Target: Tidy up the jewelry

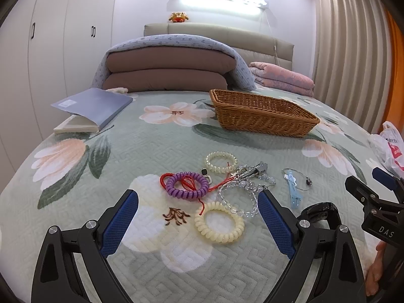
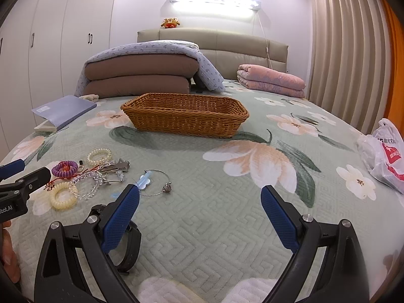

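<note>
A heap of jewelry lies on the floral bedspread: a purple coil band over a red cord, a cream coil band, a clear coil band, a clear bead bracelet, a metal clip, a wire bangle and a blue clip. My left gripper stands open just before the heap, cream band between its fingers. My right gripper is open over bare bedspread, right of the bangle. A black watch band lies under its left finger. The wicker basket sits farther back.
A blue book lies at the back left. Folded brown bedding and a pink quilt sit by the headboard. A plastic bag lies at the bed's right edge. A hand shows at the frame edge.
</note>
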Action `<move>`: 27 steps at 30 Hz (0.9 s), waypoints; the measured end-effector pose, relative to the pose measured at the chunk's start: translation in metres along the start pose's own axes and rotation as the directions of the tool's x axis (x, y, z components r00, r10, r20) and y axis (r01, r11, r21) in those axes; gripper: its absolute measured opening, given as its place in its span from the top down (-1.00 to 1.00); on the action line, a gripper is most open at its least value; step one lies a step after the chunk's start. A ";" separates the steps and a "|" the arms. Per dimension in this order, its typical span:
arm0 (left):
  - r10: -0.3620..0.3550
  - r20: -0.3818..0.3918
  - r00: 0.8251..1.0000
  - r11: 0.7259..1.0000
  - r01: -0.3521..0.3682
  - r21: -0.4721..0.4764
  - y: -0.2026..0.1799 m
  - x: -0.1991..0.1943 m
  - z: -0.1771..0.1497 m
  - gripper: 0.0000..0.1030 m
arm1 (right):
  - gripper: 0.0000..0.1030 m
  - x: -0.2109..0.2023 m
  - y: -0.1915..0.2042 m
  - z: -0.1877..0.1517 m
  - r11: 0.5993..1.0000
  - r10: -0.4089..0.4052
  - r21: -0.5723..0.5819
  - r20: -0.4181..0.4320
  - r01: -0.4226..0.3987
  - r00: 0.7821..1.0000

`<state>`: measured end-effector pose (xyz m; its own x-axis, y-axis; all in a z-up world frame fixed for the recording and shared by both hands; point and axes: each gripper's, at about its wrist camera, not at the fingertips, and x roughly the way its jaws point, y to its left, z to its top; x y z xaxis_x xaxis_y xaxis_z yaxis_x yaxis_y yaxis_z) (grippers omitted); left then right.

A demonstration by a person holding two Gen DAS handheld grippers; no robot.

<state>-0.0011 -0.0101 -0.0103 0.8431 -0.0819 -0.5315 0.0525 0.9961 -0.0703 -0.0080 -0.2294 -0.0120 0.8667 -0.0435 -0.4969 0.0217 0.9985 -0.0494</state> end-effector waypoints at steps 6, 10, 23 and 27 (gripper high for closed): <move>0.000 0.000 1.000 1.000 0.000 0.003 0.000 0.000 0.000 -0.86 | -0.89 0.000 0.000 -0.001 1.000 0.000 0.000 0.001 0.000 1.000; 0.000 -0.001 1.000 1.000 0.000 0.000 0.001 0.000 0.000 -0.86 | -0.89 0.001 0.001 0.000 1.000 0.000 0.001 0.001 0.000 1.000; 0.000 0.001 1.000 1.000 0.000 -0.002 0.000 0.002 -0.001 -0.86 | -0.89 0.000 0.001 -0.001 1.000 0.001 0.002 0.000 -0.001 1.000; -0.001 0.001 1.000 1.000 0.001 -0.001 0.000 -0.001 0.000 -0.86 | -0.89 0.000 0.001 -0.001 1.000 0.002 0.003 0.001 -0.002 1.000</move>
<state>-0.0022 -0.0101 -0.0101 0.8438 -0.0831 -0.5302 0.0531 0.9960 -0.0717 -0.0081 -0.2285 -0.0127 0.8671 -0.0415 -0.4964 0.0216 0.9987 -0.0458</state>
